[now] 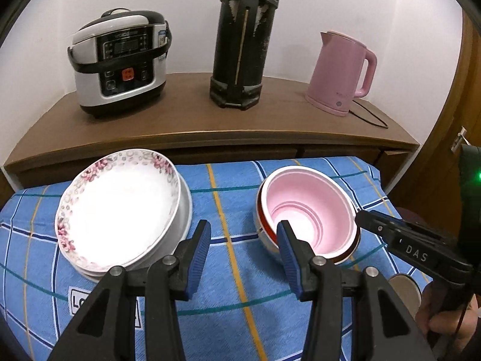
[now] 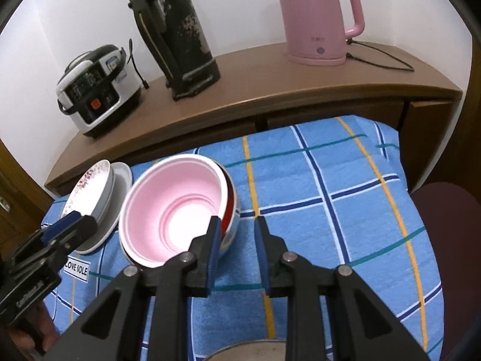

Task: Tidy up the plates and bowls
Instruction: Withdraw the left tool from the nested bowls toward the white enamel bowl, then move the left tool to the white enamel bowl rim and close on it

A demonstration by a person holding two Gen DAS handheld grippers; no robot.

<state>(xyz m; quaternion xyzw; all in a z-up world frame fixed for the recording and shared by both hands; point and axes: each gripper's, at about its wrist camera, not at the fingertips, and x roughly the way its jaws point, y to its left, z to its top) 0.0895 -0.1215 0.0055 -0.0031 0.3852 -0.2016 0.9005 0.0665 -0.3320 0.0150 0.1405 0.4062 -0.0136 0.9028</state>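
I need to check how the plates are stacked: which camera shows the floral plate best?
Left wrist view: the floral plate lies nearly face-on, its whole rim visible, on a plain white plate. The right wrist view shows it small, edge-on at far left, partly behind the left tool.

A white, floral-rimmed ceramic plate sat nested on a plain white plate, upright on the left of the blue checked cloth. Well apart to its right, a pink plastic bowl stood tilted inside a red-lined bowl with a white outer wall.
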